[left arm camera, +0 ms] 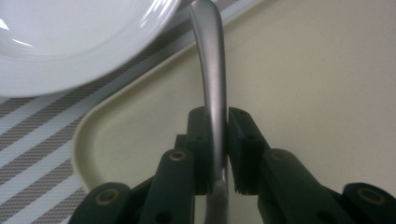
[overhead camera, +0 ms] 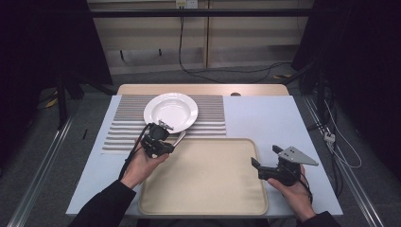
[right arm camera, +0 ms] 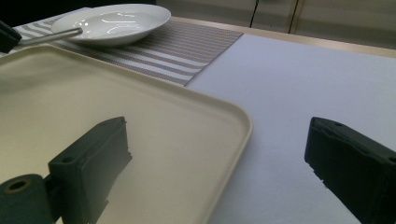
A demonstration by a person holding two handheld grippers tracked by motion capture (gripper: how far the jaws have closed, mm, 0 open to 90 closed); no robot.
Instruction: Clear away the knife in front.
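Observation:
My left gripper is shut on the handle of a metal utensil, and its working end is hidden. The handle runs forward between the black pads toward the rim of a white plate. It hangs over the near-left corner of a beige tray. In the high view the utensil lies between the plate and the tray. My right gripper stands open at the tray's right edge, with nothing between its jaws.
The plate rests on a striped grey placemat at the back left. A white cover spreads over the table to the right of the mat. The tray fills the near middle. Cables trail on the floor behind.

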